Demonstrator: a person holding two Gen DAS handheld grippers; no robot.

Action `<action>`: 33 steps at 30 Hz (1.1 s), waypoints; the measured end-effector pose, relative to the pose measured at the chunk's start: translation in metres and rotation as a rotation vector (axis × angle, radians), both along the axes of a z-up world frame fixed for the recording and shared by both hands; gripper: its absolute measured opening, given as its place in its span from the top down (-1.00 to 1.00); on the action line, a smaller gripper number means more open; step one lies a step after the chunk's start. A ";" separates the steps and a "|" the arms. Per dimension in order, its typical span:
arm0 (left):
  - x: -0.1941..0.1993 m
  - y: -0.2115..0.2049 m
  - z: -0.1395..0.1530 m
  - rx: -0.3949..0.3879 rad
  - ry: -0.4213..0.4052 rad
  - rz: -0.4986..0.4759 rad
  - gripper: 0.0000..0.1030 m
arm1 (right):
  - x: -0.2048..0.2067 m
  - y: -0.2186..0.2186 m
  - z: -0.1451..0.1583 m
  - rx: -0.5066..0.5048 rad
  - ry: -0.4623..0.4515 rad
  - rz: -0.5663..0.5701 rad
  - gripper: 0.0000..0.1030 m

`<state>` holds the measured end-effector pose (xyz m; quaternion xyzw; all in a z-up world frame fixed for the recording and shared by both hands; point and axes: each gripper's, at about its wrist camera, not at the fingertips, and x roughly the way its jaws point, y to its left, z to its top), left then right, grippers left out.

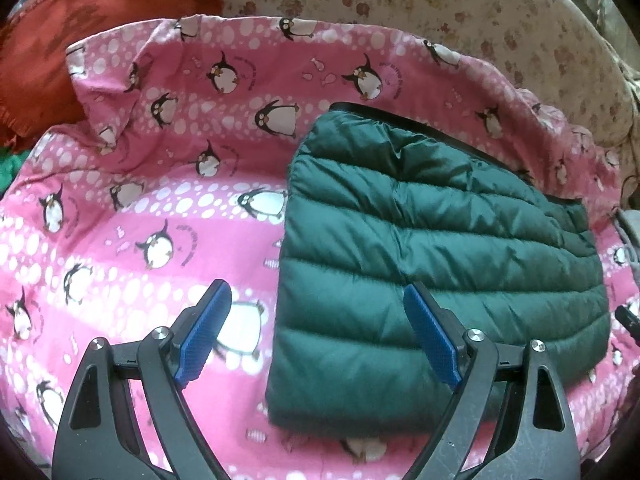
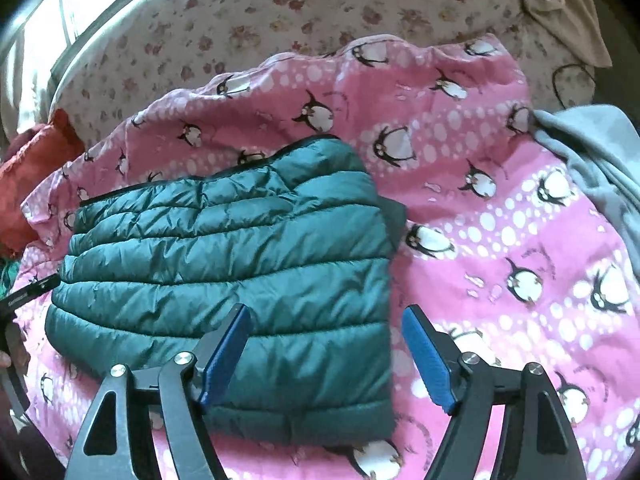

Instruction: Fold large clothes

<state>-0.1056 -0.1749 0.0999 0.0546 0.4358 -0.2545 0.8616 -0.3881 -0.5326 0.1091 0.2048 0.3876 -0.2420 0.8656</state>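
A dark green quilted puffer jacket (image 1: 436, 256) lies folded into a compact rectangle on a pink penguin-print blanket (image 1: 140, 200). It also shows in the right wrist view (image 2: 232, 264). My left gripper (image 1: 316, 336) is open and empty, hovering over the jacket's near left edge. My right gripper (image 2: 326, 354) is open and empty, hovering over the jacket's near right corner. Neither gripper touches the jacket.
The blanket (image 2: 500, 208) lies on a floral bedsheet (image 1: 460, 12). An orange cushion (image 1: 60, 40) lies at the far left. A grey garment (image 2: 600, 160) lies at the right. The left gripper's body (image 2: 20, 300) shows at the left edge of the right wrist view.
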 end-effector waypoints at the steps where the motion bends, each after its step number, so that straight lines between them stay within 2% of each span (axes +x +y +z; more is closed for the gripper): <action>1: -0.003 0.004 0.001 -0.007 0.005 0.000 -0.72 | -0.002 0.000 0.000 0.006 -0.003 -0.002 -0.47; 6: -0.016 0.015 -0.001 -0.017 0.035 -0.008 -0.72 | -0.010 0.009 -0.002 0.041 -0.007 0.003 -0.47; 11: -0.024 0.029 -0.009 -0.072 0.097 -0.001 -0.72 | -0.018 0.015 -0.003 0.042 -0.007 0.003 -0.47; 14: -0.019 0.037 -0.014 -0.120 0.139 0.006 -0.72 | -0.024 0.010 -0.006 0.056 0.002 -0.011 -0.47; 16: -0.009 0.043 -0.019 -0.177 0.201 0.017 -0.72 | -0.026 0.003 -0.007 0.072 -0.003 -0.029 -0.47; 19: 0.006 0.045 -0.028 -0.224 0.259 0.031 -0.72 | -0.024 -0.010 -0.012 0.121 -0.013 -0.047 -0.51; 25: 0.029 0.031 -0.049 -0.252 0.329 -0.010 -0.73 | -0.002 -0.030 -0.037 0.235 -0.008 -0.026 -0.54; 29: 0.047 0.028 -0.063 -0.314 0.406 -0.012 -0.74 | 0.011 -0.045 -0.052 0.330 -0.079 -0.006 -0.70; 31: 0.054 0.025 -0.067 -0.347 0.441 0.001 -0.82 | 0.015 -0.051 -0.059 0.370 -0.103 0.003 -0.75; 33: 0.055 0.019 -0.067 -0.348 0.436 0.010 -0.90 | 0.023 -0.053 -0.066 0.386 -0.108 0.019 -0.81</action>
